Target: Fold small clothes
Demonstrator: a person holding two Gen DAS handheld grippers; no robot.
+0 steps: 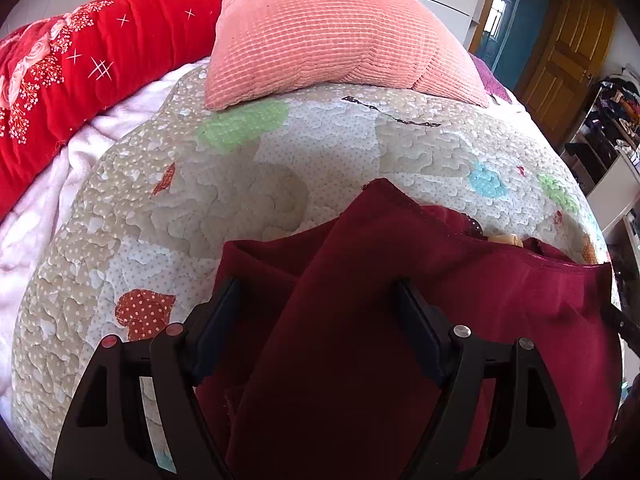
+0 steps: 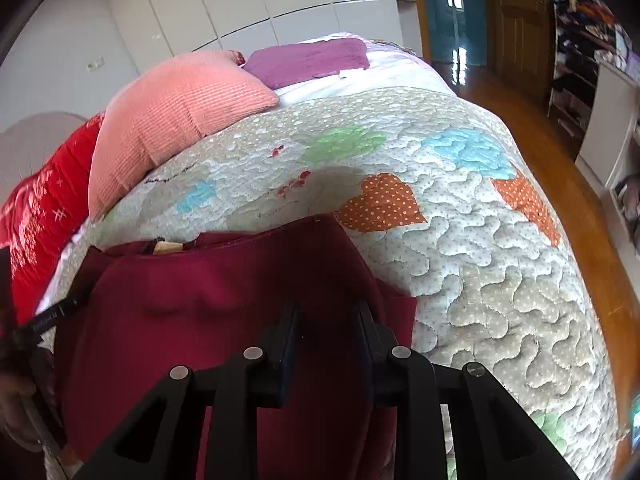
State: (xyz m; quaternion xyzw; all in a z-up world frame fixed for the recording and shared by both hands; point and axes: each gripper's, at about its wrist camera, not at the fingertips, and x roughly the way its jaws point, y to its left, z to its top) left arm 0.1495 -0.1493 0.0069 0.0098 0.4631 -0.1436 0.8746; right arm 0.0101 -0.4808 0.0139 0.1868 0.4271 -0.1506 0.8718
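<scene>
We have the dark red garment [image 1: 360, 320] lying partly folded near the edge of the patchwork quilt [image 1: 248, 184], one flap doubled over its middle. Our left gripper [image 1: 316, 292] stands with jaws wide apart astride that flap, gripping nothing; our right gripper [image 2: 328, 320] has jaws narrowly parted over the cloth's right side, and no pinch shows. If we close carelessly, we judge the pads could catch both layers, or quilt too, dragging the fold askew toward the pink cushion [image 1: 332, 36].
</scene>
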